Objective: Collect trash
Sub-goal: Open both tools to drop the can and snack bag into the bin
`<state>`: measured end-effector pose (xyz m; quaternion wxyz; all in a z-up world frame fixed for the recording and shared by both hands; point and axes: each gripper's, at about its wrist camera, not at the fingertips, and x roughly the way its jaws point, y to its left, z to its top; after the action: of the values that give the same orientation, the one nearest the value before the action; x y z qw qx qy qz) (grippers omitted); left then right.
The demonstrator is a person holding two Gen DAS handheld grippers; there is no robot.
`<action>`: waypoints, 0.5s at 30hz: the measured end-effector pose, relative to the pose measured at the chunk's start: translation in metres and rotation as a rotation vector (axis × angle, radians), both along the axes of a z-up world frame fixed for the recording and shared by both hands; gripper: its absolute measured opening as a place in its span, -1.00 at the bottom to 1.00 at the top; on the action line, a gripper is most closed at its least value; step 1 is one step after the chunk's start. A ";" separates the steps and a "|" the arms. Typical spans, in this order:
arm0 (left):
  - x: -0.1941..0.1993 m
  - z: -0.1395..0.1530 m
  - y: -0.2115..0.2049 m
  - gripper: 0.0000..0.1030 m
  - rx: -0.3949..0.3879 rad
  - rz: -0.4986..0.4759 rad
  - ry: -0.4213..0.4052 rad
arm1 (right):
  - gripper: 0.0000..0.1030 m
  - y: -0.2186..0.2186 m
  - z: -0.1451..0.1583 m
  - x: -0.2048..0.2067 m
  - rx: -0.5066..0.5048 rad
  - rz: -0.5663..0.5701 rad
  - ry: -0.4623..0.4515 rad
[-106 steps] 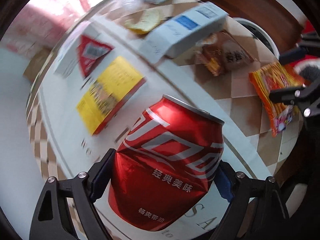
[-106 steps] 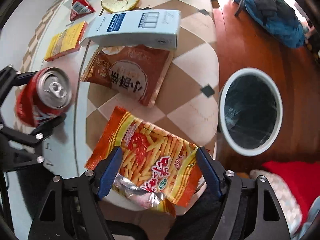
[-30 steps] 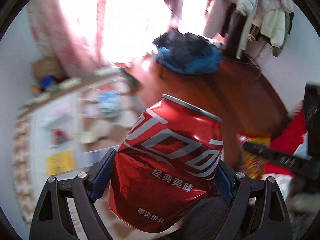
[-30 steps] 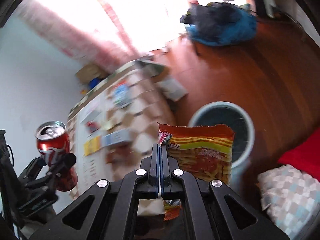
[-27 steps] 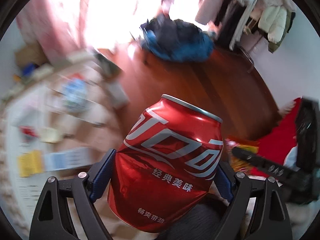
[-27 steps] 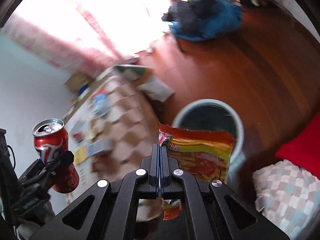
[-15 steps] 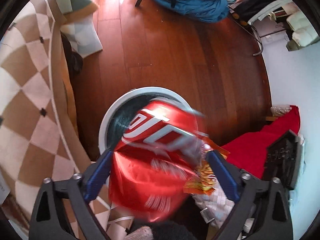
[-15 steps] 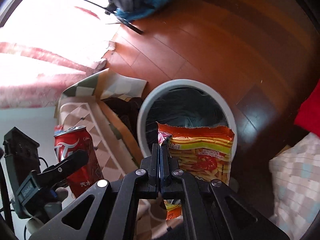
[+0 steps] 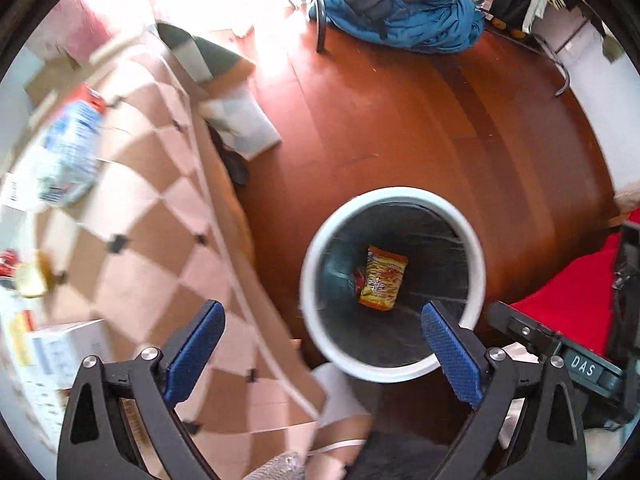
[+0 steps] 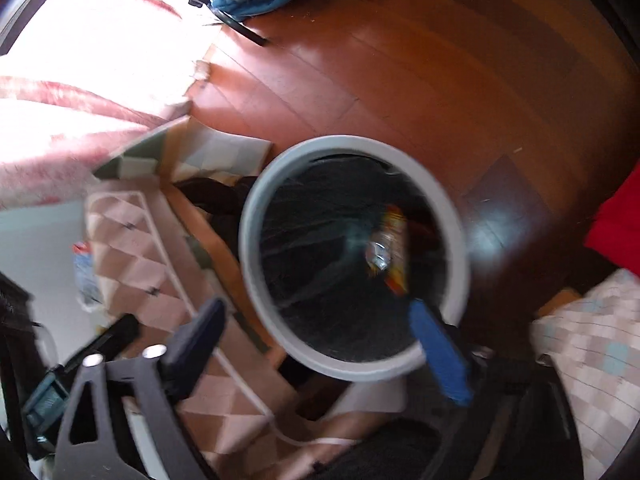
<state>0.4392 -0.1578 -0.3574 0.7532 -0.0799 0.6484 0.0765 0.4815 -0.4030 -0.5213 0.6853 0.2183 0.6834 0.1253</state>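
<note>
Two pairs of tongs hang over the bin, and both are spread wide with nothing in them.

From my left wrist: my left tongs (image 9: 322, 330) have their blue pads apart, framing the bin (image 9: 476, 256), which stands on the wooden floor (image 9: 400, 120). At the bottom of the bin, on the dark liner, lies the orange snack bag (image 9: 382, 278), with something red tucked just beside it; I cannot tell what it is. My worktop (image 9: 132, 240), chequered brown and pale, sits just left of the bin, with a blurred blue-and-white pack (image 9: 68, 156) and a white box (image 9: 60, 350) on it. A blue heap of clothes (image 9: 404, 12) lies well beyond the bin.

From my right wrist, much blurred: my right tongs (image 10: 316, 338) are also spread open above the bin (image 10: 256, 200). The snack bag (image 10: 394, 256) shows inside it, smeared.
</note>
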 end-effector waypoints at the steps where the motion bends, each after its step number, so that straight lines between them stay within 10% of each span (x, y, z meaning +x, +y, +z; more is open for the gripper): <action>1: -0.003 0.004 0.000 0.95 0.023 -0.007 -0.006 | 1.00 0.001 0.006 -0.005 -0.050 0.022 -0.017; 15: -0.047 0.056 -0.011 0.95 0.096 -0.044 -0.088 | 1.00 -0.003 0.088 -0.065 -0.317 0.122 -0.160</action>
<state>0.3920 -0.1685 -0.3012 0.7856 -0.0327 0.6116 0.0875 0.4160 -0.4063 -0.4328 0.7544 0.0550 0.6499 0.0741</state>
